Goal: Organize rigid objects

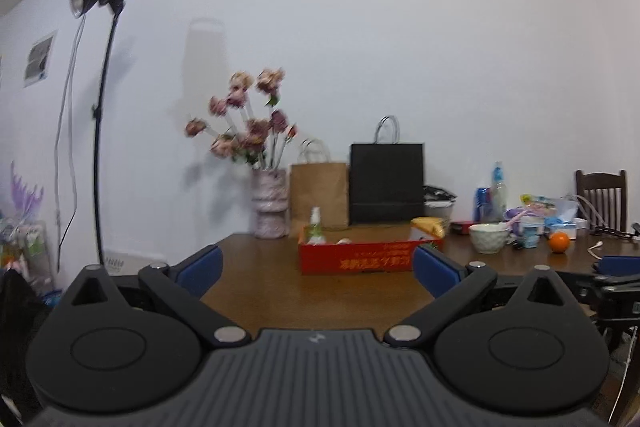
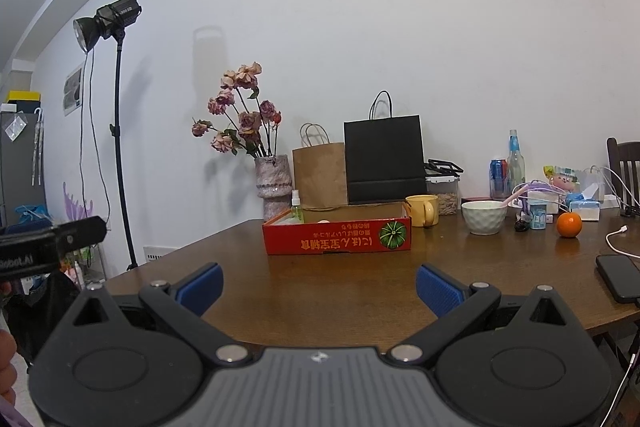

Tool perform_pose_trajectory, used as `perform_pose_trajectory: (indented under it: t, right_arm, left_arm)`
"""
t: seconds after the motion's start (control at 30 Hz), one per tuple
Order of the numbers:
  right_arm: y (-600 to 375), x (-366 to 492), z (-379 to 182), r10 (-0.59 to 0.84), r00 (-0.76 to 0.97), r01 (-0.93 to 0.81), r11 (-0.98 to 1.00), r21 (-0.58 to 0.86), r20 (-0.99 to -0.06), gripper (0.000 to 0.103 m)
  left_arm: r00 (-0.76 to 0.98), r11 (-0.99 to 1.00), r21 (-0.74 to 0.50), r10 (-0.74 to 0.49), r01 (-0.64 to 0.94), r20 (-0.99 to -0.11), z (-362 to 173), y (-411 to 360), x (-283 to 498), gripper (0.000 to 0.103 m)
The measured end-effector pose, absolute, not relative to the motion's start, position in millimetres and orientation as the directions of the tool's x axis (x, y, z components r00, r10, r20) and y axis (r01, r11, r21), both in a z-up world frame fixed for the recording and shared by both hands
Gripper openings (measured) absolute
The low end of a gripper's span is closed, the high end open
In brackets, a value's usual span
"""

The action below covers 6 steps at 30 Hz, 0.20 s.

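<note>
Well clear of the red box point(image 2: 337, 235) — left gripper point(image 1: 316, 269) and right gripper point(image 2: 319, 285) both spread, empty.

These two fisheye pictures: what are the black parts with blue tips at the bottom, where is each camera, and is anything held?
Each picture comes from a camera on a hand-held gripper, looking along its two fingers. The left gripper and right gripper both hang open over the wooden table, holding nothing. Ahead lie a red box, yellow mug, white bowl, orange, phone, a vase of flowers and two paper bags.
</note>
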State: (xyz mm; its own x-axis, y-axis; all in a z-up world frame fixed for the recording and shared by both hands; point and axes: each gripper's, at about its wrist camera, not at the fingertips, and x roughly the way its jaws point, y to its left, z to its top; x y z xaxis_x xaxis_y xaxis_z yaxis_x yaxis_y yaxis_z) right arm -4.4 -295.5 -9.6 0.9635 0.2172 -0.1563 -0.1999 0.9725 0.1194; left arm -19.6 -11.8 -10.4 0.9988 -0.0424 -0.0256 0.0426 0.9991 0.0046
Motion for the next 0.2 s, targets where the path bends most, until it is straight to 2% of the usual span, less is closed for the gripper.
perform_pose_trajectory:
  t: [0.13,0.2]
  right_arm:
    - [-295.8,-1.1,-13.3,0.214,0.962,-0.195,0.973,0.120,-0.171,0.103]
    - [-295.5,0.6,-14.7,0.217,0.960,-0.197,0.973,0.123,-0.179,0.103]
  left_arm:
    - [0.993,0.997,-0.008,-0.077,0.077,-0.088,-14.1,-10.8,-11.5,0.103]
    - [0.993,0.997,-0.023,-0.077,0.076,-0.087,-15.2,-9.3,-10.5,0.103]
